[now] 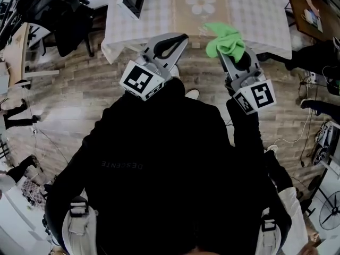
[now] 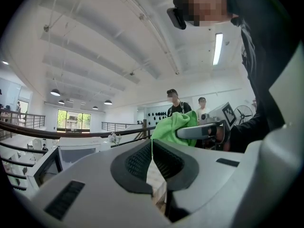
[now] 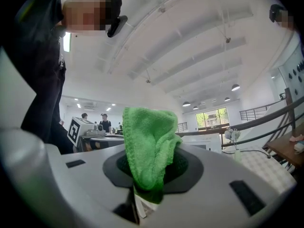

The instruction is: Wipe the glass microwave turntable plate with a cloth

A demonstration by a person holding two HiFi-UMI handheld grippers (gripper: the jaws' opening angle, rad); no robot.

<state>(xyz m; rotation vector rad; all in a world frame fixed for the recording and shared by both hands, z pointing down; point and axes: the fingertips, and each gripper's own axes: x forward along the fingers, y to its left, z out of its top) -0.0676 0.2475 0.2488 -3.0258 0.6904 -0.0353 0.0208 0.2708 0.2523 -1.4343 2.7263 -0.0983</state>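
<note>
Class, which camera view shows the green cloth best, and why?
The right gripper view: the green cloth sits central, pinched in the right gripper. The head view shows it small; the left gripper view shows part, far off.

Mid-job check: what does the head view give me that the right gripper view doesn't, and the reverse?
Only the head view: the wooden floor and the flower print on the table cover. Only the right gripper view: ceiling lights, a window, and the jaws of the right claw shut on the green cloth. Both: that cloth and the left claw.
</note>
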